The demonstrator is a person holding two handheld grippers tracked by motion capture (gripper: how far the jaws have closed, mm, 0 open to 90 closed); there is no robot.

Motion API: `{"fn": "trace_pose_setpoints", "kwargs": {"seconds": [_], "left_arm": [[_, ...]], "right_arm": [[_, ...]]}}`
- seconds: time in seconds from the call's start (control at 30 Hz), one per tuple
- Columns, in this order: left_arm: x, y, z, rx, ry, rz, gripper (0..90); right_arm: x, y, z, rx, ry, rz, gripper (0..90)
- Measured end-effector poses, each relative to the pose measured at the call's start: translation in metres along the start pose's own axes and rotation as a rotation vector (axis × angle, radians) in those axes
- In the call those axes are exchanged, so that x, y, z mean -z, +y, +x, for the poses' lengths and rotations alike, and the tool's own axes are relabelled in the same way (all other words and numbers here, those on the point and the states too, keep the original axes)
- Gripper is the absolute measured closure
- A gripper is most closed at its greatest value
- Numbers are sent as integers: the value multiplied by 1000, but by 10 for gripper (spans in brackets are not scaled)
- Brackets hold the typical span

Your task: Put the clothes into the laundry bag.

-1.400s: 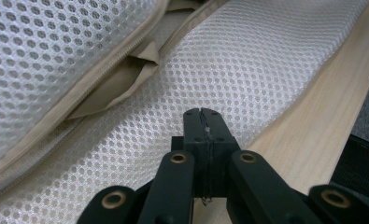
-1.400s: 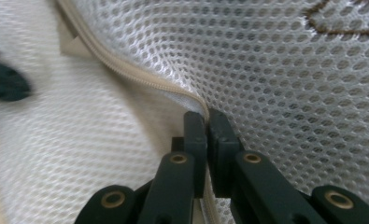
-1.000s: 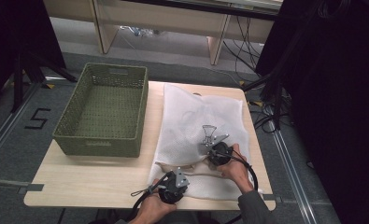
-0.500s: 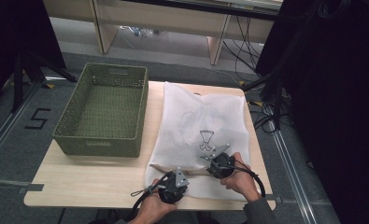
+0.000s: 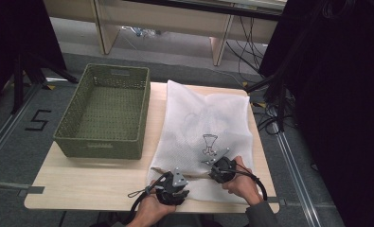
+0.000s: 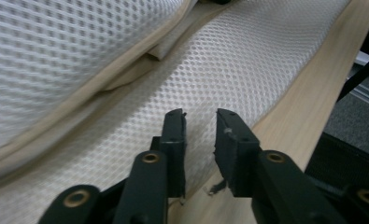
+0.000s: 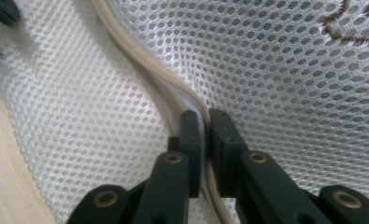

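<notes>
At the left of the pale wooden worktop (image 5: 90,177) stands a rectangular olive-green woven basket (image 5: 104,113), its near wall just back from the bare front strip of wood. Just right of it, close to the basket's right wall, a large white mesh laundry bag (image 5: 208,123) lies flat, running from the far edge of the worktop to the near one, with a small brown embroidered figure (image 5: 209,143) on its upper face. A beige zip band (image 7: 140,51) crosses the bag near its front end. At the bag's near left corner sits the left gripper (image 5: 171,185), held in the person's left hand (image 5: 149,210); its jaws have just been opening and now stand apart over the mesh beside the worktop's edge, as the left gripper view (image 6: 200,135) shows, with mesh beneath the gap but nothing pressed between the pads, so it is released. Further right, on the bag's front edge below the embroidered figure, the right gripper (image 5: 221,168) rests in the person's right hand (image 5: 244,182); its jaws have just eased slightly, yet in the right gripper view (image 7: 203,126) they sit nearly together with the beige zip band running between them, so it is clenched on the band
</notes>
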State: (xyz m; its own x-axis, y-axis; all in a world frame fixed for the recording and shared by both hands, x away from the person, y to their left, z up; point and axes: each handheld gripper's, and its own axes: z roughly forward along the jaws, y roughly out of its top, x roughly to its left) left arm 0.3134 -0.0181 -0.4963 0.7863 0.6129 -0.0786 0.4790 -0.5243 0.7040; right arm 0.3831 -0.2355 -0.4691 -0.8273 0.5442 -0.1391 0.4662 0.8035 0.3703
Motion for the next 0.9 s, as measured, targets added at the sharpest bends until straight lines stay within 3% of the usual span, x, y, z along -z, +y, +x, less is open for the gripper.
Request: {"fn": "trace_pose_setpoints", "kwargs": {"seconds": [0.07, 0.13, 0.2, 0.27, 0.43, 0.5, 0.53, 0.63, 0.9], "left_arm": [[14, -2, 9, -7, 33, -8, 655], [26, -5, 19, 23, 41, -16, 617], [36, -8, 29, 49, 60, -25, 590], [44, -11, 38, 69, 73, -18, 553], [59, -20, 57, 125, 122, 14, 460], [61, -24, 65, 161, 141, 23, 432], [61, -25, 68, 177, 144, 28, 423], [60, -27, 74, 187, 138, 51, 406], [49, -30, 79, 208, 132, 81, 398]], "right_arm": [[2, 1, 1, 1, -8, -16, 806], [3, 2, 4, -23, -26, -40, 737], [5, 2, 6, -1, -36, -42, 723], [8, 3, 11, -9, -53, -69, 679], [13, 9, 17, -4, -84, -110, 695], [13, 12, 19, 23, -99, -122, 728], [12, 14, 21, 31, -80, -118, 782], [10, 16, 23, 70, -98, -83, 856], [25, 14, 22, 37, -103, -127, 873]]}}
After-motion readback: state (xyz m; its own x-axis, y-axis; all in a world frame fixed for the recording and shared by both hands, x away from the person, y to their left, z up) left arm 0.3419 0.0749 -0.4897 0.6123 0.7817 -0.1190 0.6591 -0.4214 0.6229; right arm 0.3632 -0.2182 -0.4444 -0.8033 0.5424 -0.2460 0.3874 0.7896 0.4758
